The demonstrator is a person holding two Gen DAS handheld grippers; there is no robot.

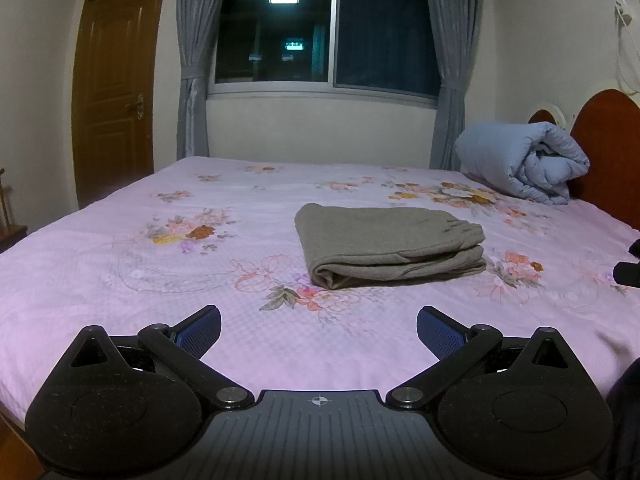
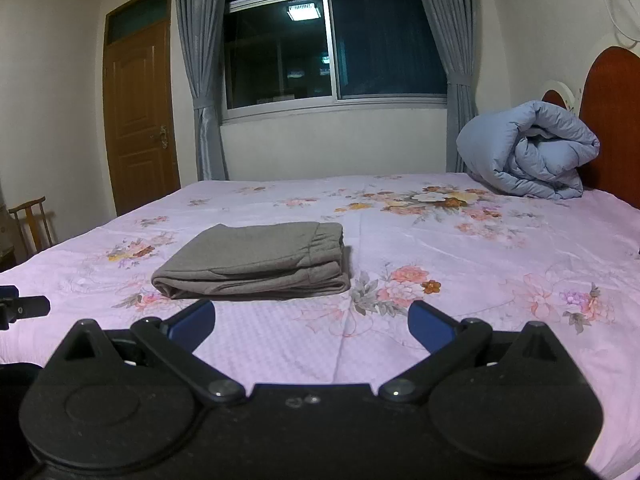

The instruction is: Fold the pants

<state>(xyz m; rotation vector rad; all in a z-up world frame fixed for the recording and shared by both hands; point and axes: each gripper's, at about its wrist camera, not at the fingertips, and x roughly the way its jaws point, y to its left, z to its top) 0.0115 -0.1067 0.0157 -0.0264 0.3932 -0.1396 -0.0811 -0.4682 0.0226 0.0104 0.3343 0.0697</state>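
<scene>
Grey-brown pants (image 1: 384, 246) lie folded into a compact stack on the pink floral bed sheet (image 1: 120, 280). In the right wrist view the pants (image 2: 256, 260) sit left of centre, elastic waistband at the right end. My left gripper (image 1: 319, 330) hovers over the near part of the bed, open, nothing between its blue pads, a short way in front of the pants. My right gripper (image 2: 311, 322) is likewise open and empty, just short of the stack's near edge. Each view catches a black bit of the other gripper at its side edge.
A rolled pale blue duvet (image 1: 520, 160) rests against the red-brown headboard (image 1: 608, 148) at the far right. Behind the bed are a dark window with grey curtains (image 1: 192, 80) and a wooden door (image 1: 116, 88). A wooden chair (image 2: 32, 220) stands at the left.
</scene>
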